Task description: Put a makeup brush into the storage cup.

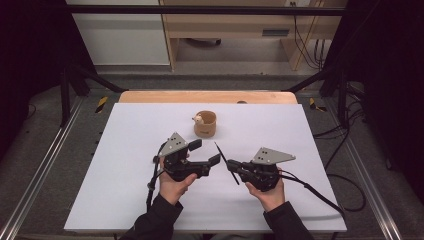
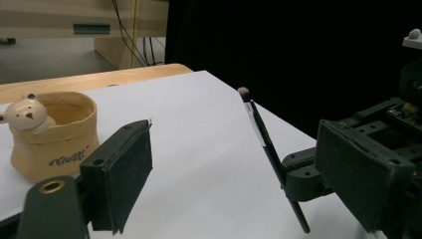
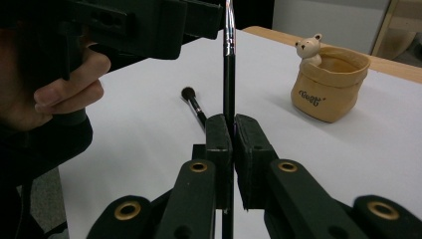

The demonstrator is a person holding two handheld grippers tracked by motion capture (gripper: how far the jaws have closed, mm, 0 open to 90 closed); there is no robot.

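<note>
Here, from the high view, both hands come in from the bottom edge over a white surface [image 1: 125, 165]. The left gripper [image 1: 209, 152] stands wide with nothing between its jaws, aimed toward the right gripper [image 1: 231, 165], which is clamped on a thin black brush [image 1: 226, 161]. The brush slants across the gap between the two grippers, its tip toward the far side. Beyond them, near the middle of the surface, sits a tan pot [image 1: 205, 125] with a small bear figure [image 1: 198, 119] at its rim.

The left gripper view looks along its own two pads [image 2: 124, 174], well apart and empty. It gives the brush [image 2: 268, 149] from the side: dark handle, silver collar, small dark bristle head at the top, tilted up off the surface, with the right gripper [image 2: 303, 174] pinching it low on the handle. The pot [image 2: 54, 139] is at the left, lettering on its front, the bear [image 2: 27, 115] leaning on the rim; its inside looks empty as far as can be seen.

The right gripper view shows its jaws closed tight on the brush handle [image 3: 228, 89], which rises straight up the middle. It adds a second brush [image 3: 195, 107] lying flat on the surface [image 3: 149, 124] behind the held one. The left hand [image 3: 54, 94] and its gripper are at the upper left, the pot [image 3: 331, 92] with the bear [image 3: 309, 49] at the right
</note>
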